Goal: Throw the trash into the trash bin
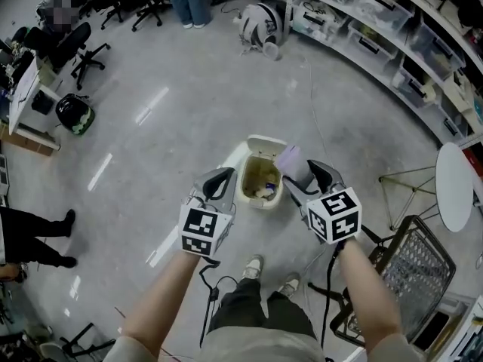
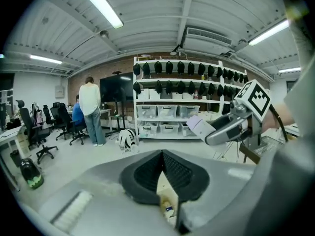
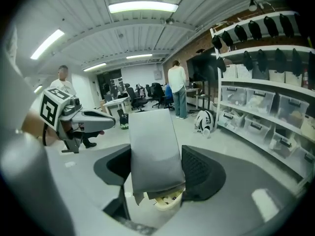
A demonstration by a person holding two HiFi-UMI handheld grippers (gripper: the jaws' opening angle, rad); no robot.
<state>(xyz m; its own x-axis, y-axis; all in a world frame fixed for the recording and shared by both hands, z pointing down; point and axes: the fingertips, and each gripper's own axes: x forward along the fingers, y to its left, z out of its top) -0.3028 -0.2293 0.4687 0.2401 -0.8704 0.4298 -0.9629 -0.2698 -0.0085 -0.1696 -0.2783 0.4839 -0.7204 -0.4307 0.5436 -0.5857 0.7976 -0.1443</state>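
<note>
In the head view, a cream plastic trash bin with its lid flipped open [image 1: 250, 173] stands on the pale polished floor [image 1: 181, 119] just beyond the person's shoes, already holding some litter. The two grippers flank it. The left gripper [image 1: 217, 183] is at its left rim. The right gripper [image 1: 308, 181] is at its right rim and grips a flat, pale lilac-grey rectangular packet [image 1: 288, 158]. The far end of the packet reaches level with the bin's right edge, but it does not look to be over the opening yet.

In the left gripper view, the black ribbed pads meet at their tips with nothing between them, so this gripper is clenched and empty. The bin [image 2: 167, 200] shows through the slit below the pads, low and straight ahead. To the right, the right gripper [image 2: 211, 135] carries the packet [image 2: 198, 125], which sticks out past its jaws.

In the right gripper view, the jaws stand wide but press on both long sides of the packet [image 3: 152, 151], a firm grasp on a broad thing. The packet's long axis runs straight out along the jaws, away from the camera. The rim of the bin [image 3: 167, 199] peeks out beneath the packet's near end, below the jaws. The left gripper [image 3: 109, 121] hangs at the far left, apart from the packet.

Judging by this, the right hand is the one that matters. The opening lies down and slightly to its left, so the packet probably needs a small shift leftward over the mouth before the grip is released.
</note>
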